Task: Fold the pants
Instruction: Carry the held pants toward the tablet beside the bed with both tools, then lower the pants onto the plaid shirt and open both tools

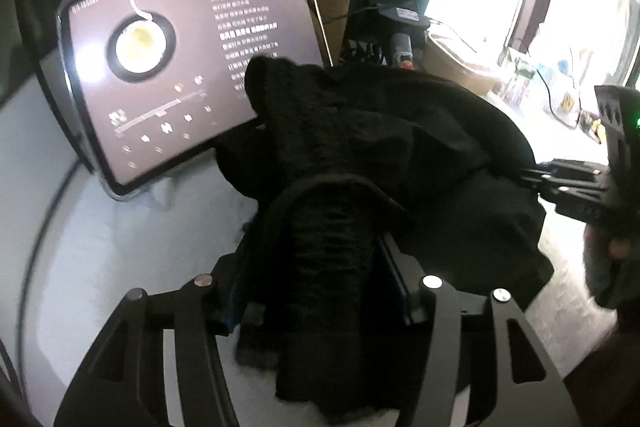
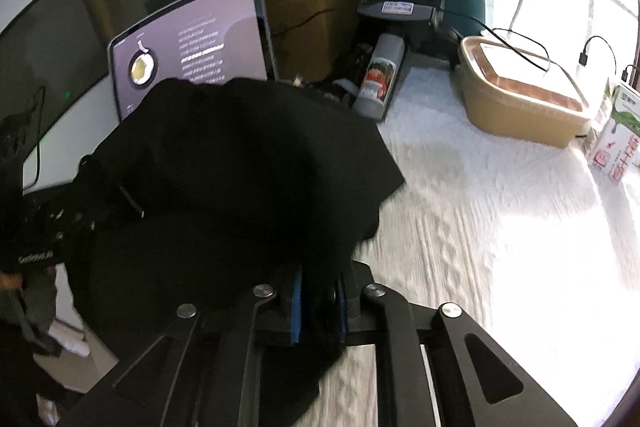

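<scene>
The black pants (image 1: pixel 380 131) hang bunched between both grippers, lifted off the white surface. My left gripper (image 1: pixel 328 287) is shut on the ribbed elastic waistband (image 1: pixel 332 239), which fills the gap between its fingers. My right gripper (image 2: pixel 320 307) is shut on another edge of the black pants (image 2: pixel 240 179); its blue pads (image 2: pixel 297 307) press the cloth. The right gripper also shows at the right edge of the left wrist view (image 1: pixel 520 175), clamped on the fabric. The left gripper is dimly seen at the left edge of the right wrist view (image 2: pixel 112 203).
A lit tablet (image 1: pixel 180 67) stands propped behind the pants; it also shows in the right wrist view (image 2: pixel 192 47). A cardboard box (image 2: pixel 316 23), a black device (image 2: pixel 404 3), a canister (image 2: pixel 380 75), a tan lidded container (image 2: pixel 520 95) and a carton (image 2: pixel 616 139) stand along the back and right of the white textured surface (image 2: pixel 500 227).
</scene>
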`<move>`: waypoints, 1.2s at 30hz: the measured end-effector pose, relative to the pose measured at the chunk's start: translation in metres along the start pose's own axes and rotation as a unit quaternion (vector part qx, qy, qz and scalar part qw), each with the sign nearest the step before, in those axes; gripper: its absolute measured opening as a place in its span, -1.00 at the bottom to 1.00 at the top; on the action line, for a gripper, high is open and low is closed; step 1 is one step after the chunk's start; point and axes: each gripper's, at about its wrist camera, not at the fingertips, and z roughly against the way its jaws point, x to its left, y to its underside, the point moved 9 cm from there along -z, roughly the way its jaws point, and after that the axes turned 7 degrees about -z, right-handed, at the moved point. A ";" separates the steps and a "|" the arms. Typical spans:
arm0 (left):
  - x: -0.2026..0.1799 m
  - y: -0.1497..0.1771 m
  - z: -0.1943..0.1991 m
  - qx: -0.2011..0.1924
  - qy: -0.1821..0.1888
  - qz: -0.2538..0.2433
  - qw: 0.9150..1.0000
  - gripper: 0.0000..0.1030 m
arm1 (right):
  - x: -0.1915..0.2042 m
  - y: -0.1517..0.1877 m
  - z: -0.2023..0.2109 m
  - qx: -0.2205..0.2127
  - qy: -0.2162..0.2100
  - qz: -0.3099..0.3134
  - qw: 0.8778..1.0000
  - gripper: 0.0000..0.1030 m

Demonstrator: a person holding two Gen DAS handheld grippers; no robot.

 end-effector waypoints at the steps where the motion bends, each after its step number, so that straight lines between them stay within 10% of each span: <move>1: 0.001 -0.001 0.006 -0.002 -0.004 -0.006 1.000 0.09 | -0.002 0.003 0.006 0.000 0.002 0.000 1.000 -0.24; 4: 0.004 -0.009 0.029 -0.028 -0.019 -0.013 0.999 0.09 | -0.010 0.004 0.022 -0.008 0.007 -0.007 1.000 0.40; 11: -0.011 -0.045 0.041 -0.080 -0.004 -0.029 0.996 0.44 | -0.008 -0.006 0.039 -0.033 0.015 -0.005 0.999 0.40; 36: 0.012 -0.065 -0.060 0.005 0.018 0.009 1.000 0.44 | -0.012 -0.085 -0.069 -0.017 0.034 0.004 0.999 0.26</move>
